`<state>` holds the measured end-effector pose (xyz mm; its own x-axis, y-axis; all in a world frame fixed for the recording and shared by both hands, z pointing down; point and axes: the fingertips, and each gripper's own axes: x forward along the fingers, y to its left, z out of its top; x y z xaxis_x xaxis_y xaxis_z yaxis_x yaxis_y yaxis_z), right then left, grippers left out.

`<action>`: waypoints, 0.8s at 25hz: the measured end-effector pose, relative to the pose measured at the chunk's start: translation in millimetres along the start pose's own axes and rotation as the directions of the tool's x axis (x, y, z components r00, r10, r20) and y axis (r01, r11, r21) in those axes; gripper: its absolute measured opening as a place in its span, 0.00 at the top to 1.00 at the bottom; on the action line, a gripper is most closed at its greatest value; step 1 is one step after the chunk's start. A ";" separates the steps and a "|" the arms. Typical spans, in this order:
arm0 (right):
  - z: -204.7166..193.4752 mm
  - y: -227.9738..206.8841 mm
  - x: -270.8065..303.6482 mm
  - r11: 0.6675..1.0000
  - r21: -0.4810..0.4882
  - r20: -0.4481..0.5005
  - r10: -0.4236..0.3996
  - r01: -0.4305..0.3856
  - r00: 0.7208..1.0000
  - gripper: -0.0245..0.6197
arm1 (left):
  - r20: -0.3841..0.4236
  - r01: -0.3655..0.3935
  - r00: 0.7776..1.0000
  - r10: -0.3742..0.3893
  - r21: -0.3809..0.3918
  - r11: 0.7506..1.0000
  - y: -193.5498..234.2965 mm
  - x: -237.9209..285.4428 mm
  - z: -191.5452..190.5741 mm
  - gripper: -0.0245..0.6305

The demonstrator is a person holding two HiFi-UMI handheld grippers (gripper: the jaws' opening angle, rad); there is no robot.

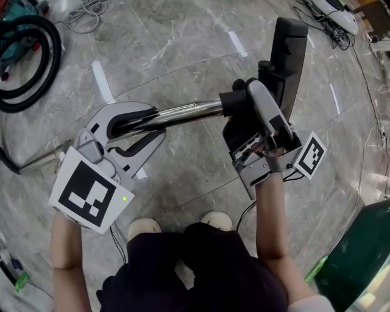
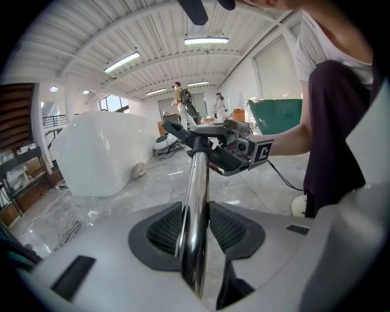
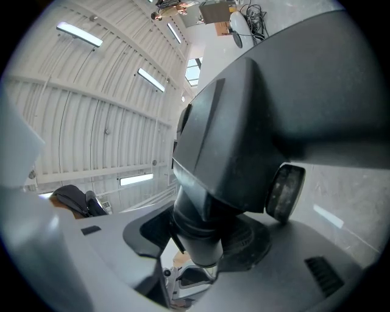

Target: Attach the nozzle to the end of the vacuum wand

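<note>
My left gripper (image 1: 137, 128) is shut on the chrome vacuum wand (image 1: 183, 113), which runs level from left to right. In the left gripper view the wand (image 2: 196, 207) lies clamped between both ribbed pads (image 2: 164, 228). My right gripper (image 1: 244, 116) is shut on the neck of the black nozzle (image 1: 286, 55), whose flat head points away from me. The wand's right end meets the nozzle's black collar (image 1: 234, 103); how deep it sits I cannot tell. In the right gripper view the nozzle (image 3: 262, 122) fills the frame, its round neck (image 3: 198, 237) between the jaws.
A black vacuum hose (image 1: 30, 61) coils on the marble floor at far left, loose cables (image 1: 82, 15) beyond it. A green bin (image 1: 359, 256) stands at lower right. The person's shoes (image 1: 143, 228) are below the wand. A large white object (image 2: 100, 152) stands across the hall.
</note>
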<state>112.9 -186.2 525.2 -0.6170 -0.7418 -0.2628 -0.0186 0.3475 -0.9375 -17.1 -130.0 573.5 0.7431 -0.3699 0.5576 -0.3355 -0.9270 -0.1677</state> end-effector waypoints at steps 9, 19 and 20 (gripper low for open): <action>1.3 -16.8 -5.5 0.999 0.026 0.010 -0.031 0.030 0.999 0.63 | -0.024 0.005 1.000 -0.005 -0.011 1.000 -2.2 10.8 -8.2 0.74; 1.9 -68.0 -35.5 0.980 0.097 0.062 -0.179 0.173 0.982 0.63 | -0.109 0.083 0.991 -0.083 -0.003 0.997 -22.1 45.2 -33.4 0.74; 1.8 -73.9 -40.5 0.976 0.110 0.074 -0.197 0.188 0.978 0.63 | -0.112 0.093 0.989 -0.092 0.006 0.996 -25.4 50.2 -35.4 0.74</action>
<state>140.7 -182.9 604.7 -0.5412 -0.8362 -0.0890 -0.0477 0.1362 -0.9895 8.2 -122.8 634.5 0.7014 -0.2740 0.6580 -0.2614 -0.9577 -0.1202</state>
